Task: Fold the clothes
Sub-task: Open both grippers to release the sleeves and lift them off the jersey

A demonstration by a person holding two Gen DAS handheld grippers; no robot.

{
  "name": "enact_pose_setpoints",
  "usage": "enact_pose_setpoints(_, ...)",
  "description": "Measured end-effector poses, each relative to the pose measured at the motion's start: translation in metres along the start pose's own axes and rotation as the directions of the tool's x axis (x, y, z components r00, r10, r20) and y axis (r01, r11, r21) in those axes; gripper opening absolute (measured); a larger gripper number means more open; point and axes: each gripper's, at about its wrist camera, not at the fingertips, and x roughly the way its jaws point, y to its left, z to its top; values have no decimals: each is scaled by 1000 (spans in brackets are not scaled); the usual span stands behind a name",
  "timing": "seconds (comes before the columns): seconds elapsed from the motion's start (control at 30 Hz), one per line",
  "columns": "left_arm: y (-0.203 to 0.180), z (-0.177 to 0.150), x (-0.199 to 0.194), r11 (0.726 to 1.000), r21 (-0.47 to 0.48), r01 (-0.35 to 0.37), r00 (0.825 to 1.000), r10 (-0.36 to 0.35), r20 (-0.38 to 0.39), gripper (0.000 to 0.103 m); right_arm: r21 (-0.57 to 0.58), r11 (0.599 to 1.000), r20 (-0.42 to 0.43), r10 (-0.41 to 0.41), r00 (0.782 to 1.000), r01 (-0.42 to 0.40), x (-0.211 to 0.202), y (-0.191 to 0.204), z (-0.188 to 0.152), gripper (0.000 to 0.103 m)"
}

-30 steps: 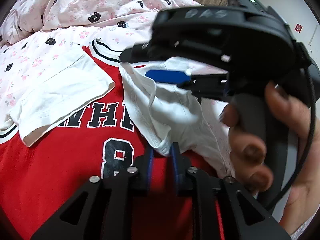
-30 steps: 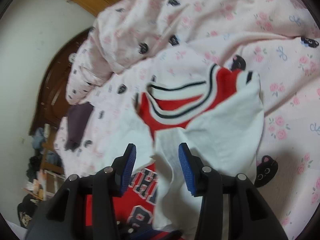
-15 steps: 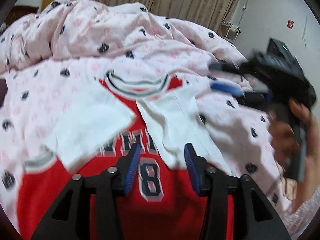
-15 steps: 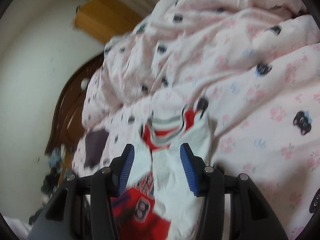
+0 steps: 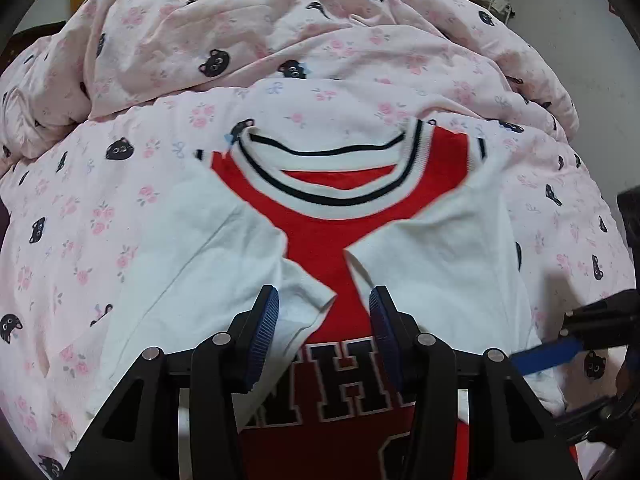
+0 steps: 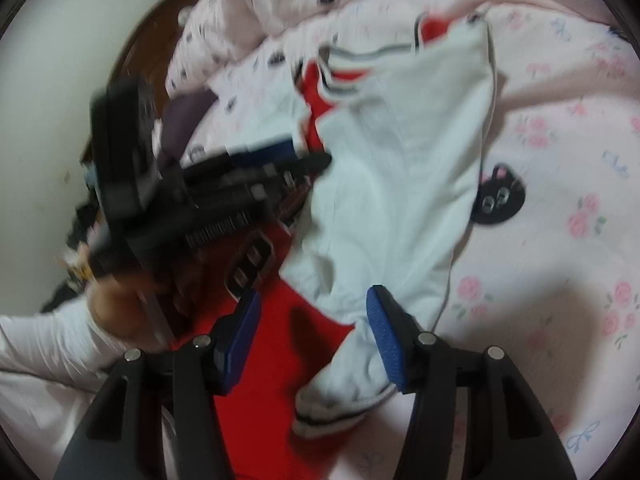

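A red jersey [image 5: 320, 240] with a white, black-striped collar [image 5: 328, 176] lies face up on the bed. Both of its white sleeves, one [image 5: 192, 264] on the left and one [image 5: 440, 264] on the right, are folded in over the chest. My left gripper [image 5: 324, 312] hovers open above the gap between the sleeve tips, holding nothing. At the right edge of that view is my right gripper [image 5: 568, 336]. In the right wrist view, my right gripper [image 6: 314, 312] has its jaws opening over the right sleeve [image 6: 400, 180] and the red body [image 6: 272, 380], with its pads pressing nothing. The left gripper [image 6: 296, 156] shows blurred there.
A rumpled pink duvet [image 5: 280, 40] printed with cat faces and flowers covers the bed and is heaped behind the jersey. A dark wooden headboard [image 6: 136, 64] and a dark purple garment [image 6: 184, 116] lie at the far side. A person's hand and white sleeve [image 6: 48, 344] hold the left gripper.
My left gripper let go of the white sleeve edge, opened and drew back. The right gripper swung away to the right and lower, opening wider. Both sleeves now lie flat on the chest.
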Motion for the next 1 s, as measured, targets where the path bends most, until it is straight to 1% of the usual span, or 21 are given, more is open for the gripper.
enact_pose_setpoints(0.07,5,-1,-3,1000,-13,0,1000,0,2,43,-39,999,-11,-12,1000,12,-2,8,-3,58)
enact_pose_setpoints(0.13,7,-2,-11,999,-26,18,1000,-17,21,43,-73,997,-5,-17,1000,17,-8,16,-5,58)
enact_pose_setpoints(0.23,6,-4,-28,998,-32,58,996,-56,62,43,-123,992,43,15,999,-10,-20,28,-6,58)
enact_pose_setpoints(0.3,6,-8,-39,997,-35,62,994,-59,88,43,-162,987,86,6,996,8,-22,38,-3,58)
enact_pose_setpoints(0.33,6,-10,-45,997,-38,63,993,-59,101,43,-168,986,92,6,996,9,-18,40,0,58)
enact_pose_setpoints(0.4,13,-17,-57,996,-60,60,992,-53,118,43,-173,985,72,8,997,5,-7,42,4,59)
enact_pose_setpoints(0.47,20,-23,-65,995,-79,53,991,-43,124,43,-171,985,10,10,1000,-8,10,41,3,60)
enact_pose_setpoints(0.5,25,-25,-68,995,-86,51,992,-40,122,43,-181,983,-24,-4,1000,-1,20,41,2,61)
enact_pose_setpoints(0.57,36,-33,-76,995,-92,48,992,-37,117,43,-217,976,-41,-41,998,31,28,45,-1,62)
enact_pose_setpoints(0.63,46,-40,-86,996,-84,39,993,-29,118,43,-209,978,-22,-28,999,23,20,47,-1,62)
enact_pose_setpoints(0.73,62,-54,-106,998,-53,19,991,-12,135,43,-198,980,48,18,999,-9,-6,52,-9,62)
enact_pose_setpoints(0.83,74,-74,-129,1000,-2,-8,987,8,161,43,-160,986,109,-28,994,45,-30,57,-25,62)
enact_pose_setpoints(0.93,83,-95,-145,999,46,-24,984,16,176,43,-122,986,126,-98,987,114,-43,64,-44,62)
enact_pose_setpoints(1.0,86,-108,-152,997,68,-28,984,16,175,46,-87,984,143,-141,980,154,-48,66,-61,62)
